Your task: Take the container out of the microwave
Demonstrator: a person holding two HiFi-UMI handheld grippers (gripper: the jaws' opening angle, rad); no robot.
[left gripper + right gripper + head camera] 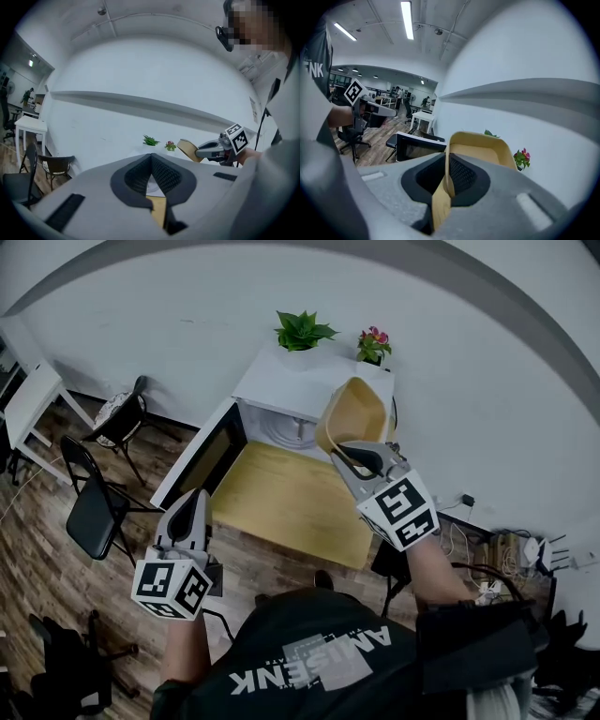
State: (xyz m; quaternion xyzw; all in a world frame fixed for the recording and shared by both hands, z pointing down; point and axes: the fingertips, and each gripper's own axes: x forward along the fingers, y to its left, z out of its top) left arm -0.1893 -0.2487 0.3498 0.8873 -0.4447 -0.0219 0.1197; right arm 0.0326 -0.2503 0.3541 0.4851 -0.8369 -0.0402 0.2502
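Note:
A tan container [352, 416] hangs in the air in front of the white microwave [300, 390], above the wooden table [291, 502]. My right gripper [361, 456] is shut on its near rim; in the right gripper view the container [478, 147] wall runs between the pads and the gripper [446, 180] pinches it. The microwave door [202, 460] stands open to the left. My left gripper [187, 519] is shut and empty, off the table's left corner. In the left gripper view, that gripper [151, 176] looks toward the container [187, 149].
A green plant [302, 331] and a pink flower pot [373, 343] stand on top of the microwave. Black chairs [94, 507] and a white table [33, 399] are on the wooden floor at left. Cables and a power strip [525, 549] lie at right.

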